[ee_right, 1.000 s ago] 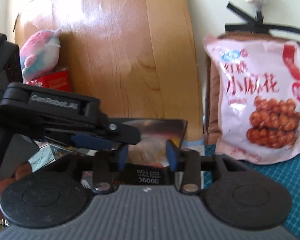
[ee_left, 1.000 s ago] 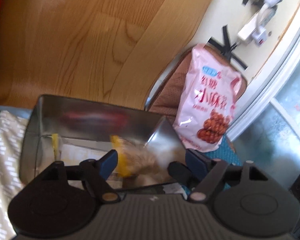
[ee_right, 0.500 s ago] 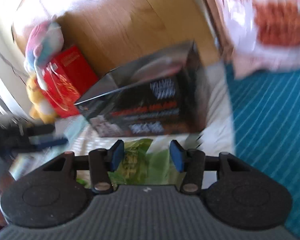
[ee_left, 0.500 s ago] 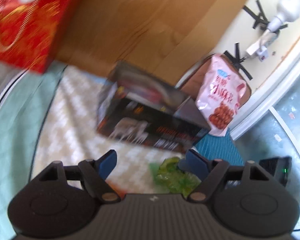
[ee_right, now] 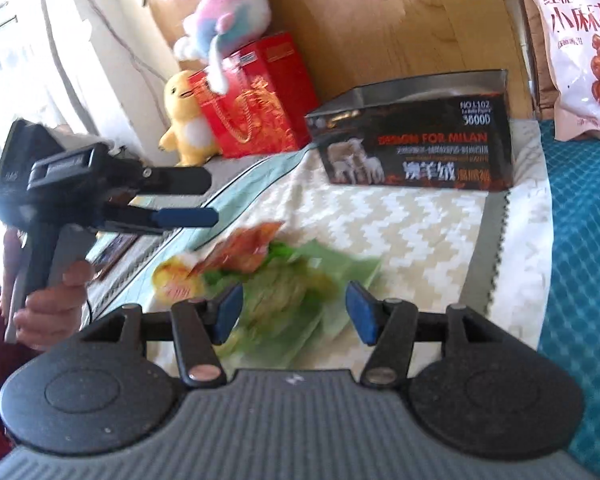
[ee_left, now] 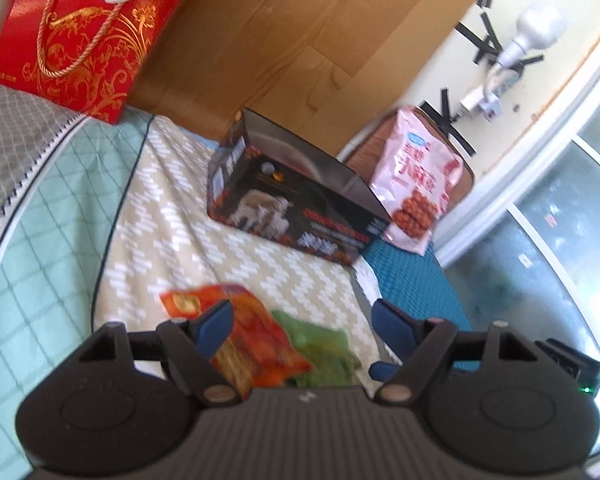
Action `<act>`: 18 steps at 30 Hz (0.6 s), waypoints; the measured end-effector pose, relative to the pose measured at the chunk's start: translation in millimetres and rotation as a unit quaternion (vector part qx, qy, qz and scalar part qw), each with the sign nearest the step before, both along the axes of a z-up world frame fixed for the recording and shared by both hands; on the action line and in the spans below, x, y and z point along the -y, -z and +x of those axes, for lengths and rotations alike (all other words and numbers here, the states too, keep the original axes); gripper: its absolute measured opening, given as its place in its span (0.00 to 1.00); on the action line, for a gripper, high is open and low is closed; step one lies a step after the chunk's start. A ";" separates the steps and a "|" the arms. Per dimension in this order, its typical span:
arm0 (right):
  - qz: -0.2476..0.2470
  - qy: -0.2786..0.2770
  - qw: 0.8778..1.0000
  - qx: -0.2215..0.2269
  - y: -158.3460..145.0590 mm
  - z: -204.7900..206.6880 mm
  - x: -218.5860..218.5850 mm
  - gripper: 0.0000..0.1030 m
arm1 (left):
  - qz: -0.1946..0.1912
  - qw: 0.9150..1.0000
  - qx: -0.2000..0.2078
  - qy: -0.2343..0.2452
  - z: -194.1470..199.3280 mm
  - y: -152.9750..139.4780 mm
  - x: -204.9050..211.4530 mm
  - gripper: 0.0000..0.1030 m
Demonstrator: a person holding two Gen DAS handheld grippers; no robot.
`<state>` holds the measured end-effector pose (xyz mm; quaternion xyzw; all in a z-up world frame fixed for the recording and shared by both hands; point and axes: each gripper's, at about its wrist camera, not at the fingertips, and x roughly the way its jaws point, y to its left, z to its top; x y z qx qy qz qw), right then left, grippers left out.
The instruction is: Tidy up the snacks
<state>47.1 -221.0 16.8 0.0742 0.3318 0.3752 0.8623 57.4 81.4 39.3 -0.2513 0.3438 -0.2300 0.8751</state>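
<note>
Crinkly foil and thin plastic: snack packets lying loose on the bed's zigzag blanket [ee_left: 228,264].

The orange packet [ee_left: 244,336] and green packet [ee_right: 296,300] are looking light, limp and slippery, best pinched at a flat sealed edge. The left hand-held gripper [ee_left: 302,322] is hovering spread and empty; the right hand-held gripper [ee_right: 294,312], jaws just widening, is straddling the green one untouched. The open black box [ee_right: 420,148] is waiting behind.

Orange packet [ee_left: 252,336] overlapping green packet [ee_right: 296,300]
</note>
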 end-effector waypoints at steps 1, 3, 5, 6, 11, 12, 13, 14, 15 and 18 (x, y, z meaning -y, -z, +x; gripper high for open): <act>-0.010 0.001 1.000 0.001 1.9 -3.2 0.3 0.58 | -0.001 1.000 0.001 0.005 -5.3 1.3 0.5 0.76; -0.012 0.006 1.000 -0.005 5.9 -4.3 5.9 0.58 | -0.001 1.000 0.001 0.013 -14.5 3.9 2.1 0.76; 0.002 0.028 0.999 -0.021 9.0 1.3 15.0 0.57 | 0.001 1.000 0.001 0.015 -20.4 4.9 3.7 0.76; 0.012 0.041 0.999 -0.032 9.8 7.4 19.8 0.56 | 0.004 1.000 0.000 0.016 -20.4 4.6 4.5 0.76; 0.071 0.089 0.986 -0.120 23.2 45.1 36.0 0.22 | 0.004 1.000 -0.012 0.028 7.9 -0.8 17.8 0.76; 0.080 0.090 0.983 -0.136 27.6 50.7 35.2 0.19 | 0.008 0.999 -0.018 0.030 17.0 -0.8 23.2 0.76; 0.095 0.089 0.980 -0.150 31.2 55.5 33.9 0.17 | 0.014 0.999 -0.024 0.035 26.6 0.2 29.8 0.76; 0.110 0.086 0.976 -0.166 33.9 59.7 32.3 0.17 | 0.019 0.999 -0.028 0.042 36.2 2.0 35.6 0.76; 0.124 0.084 0.972 -0.182 37.3 64.8 29.3 0.15 | 0.029 0.998 -0.035 0.046 46.3 5.3 42.0 0.76; 0.159 0.084 0.958 -0.224 46.5 79.4 20.7 0.11 | 0.041 0.997 -0.058 0.044 61.9 20.4 51.3 0.76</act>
